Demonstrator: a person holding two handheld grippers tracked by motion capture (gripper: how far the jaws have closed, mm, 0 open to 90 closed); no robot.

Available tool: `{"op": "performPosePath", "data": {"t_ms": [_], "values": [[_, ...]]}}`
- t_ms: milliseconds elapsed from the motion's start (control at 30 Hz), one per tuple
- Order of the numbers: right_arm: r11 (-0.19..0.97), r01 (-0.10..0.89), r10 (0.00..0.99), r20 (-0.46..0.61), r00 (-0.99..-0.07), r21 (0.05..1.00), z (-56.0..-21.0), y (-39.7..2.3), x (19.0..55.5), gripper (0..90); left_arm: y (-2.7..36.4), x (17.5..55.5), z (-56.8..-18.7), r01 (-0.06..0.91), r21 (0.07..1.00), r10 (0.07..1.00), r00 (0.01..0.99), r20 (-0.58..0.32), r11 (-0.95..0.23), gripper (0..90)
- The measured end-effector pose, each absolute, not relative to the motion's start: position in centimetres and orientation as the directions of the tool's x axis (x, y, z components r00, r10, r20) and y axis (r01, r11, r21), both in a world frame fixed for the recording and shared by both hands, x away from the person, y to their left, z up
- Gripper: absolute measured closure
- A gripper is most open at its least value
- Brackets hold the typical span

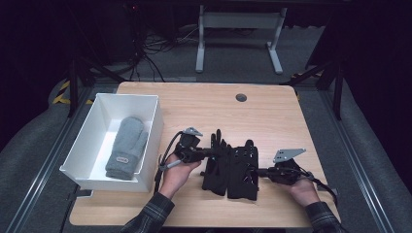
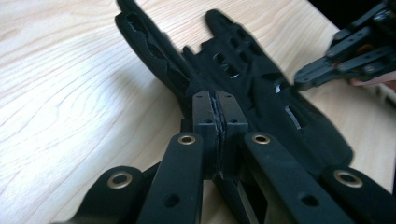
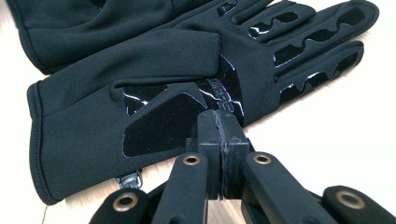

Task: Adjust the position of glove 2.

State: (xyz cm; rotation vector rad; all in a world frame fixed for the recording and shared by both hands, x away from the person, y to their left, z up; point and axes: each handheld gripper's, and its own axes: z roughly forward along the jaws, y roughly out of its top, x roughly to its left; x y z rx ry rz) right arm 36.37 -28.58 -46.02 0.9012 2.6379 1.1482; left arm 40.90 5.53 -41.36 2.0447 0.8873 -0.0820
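Two black gloves lie flat, side by side, in the middle of the wooden table (image 1: 272, 116), fingers pointing away from the person. My left gripper (image 1: 212, 153) (image 2: 218, 98) is shut on the outer edge of the left glove (image 1: 216, 162) (image 2: 159, 60). From the other side, my right gripper (image 1: 256, 171) (image 3: 218, 116) is shut on the outer edge of the right glove (image 1: 243, 167) (image 3: 154, 88) near its palm. The left gripper view shows the right glove (image 2: 266, 93) and the right gripper (image 2: 336, 65) beyond it. The left glove's cuff (image 3: 70, 28) lies behind in the right gripper view.
A white bin (image 1: 155, 121) stands at the table's left edge with a grey mitten (image 1: 126, 145) lying in it. A round cable hole (image 1: 241, 97) sits near the far edge. Bare wood lies beyond the gloves and along the front.
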Motion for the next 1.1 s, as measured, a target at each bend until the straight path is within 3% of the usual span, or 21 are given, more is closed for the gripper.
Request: {"op": "performPosePath", "data": {"t_ms": [633, 1100], "values": [[0.550, 0.450, 0.535, 0.117, -0.837, 0.704, -46.1, -26.7, 37.2, 90.0, 1.3, 40.7, -39.3, 0.558, 0.723, 0.480, 0.804, -0.351, -0.408, 88.9], [0.561, 0.429, 0.513, 0.110, -0.851, 0.708, -46.2, -25.0, 37.7, 90.0, -0.9, 41.1, -40.4, 0.567, 0.707, 0.461, 0.806, -0.371, -0.423, 88.9]]}}
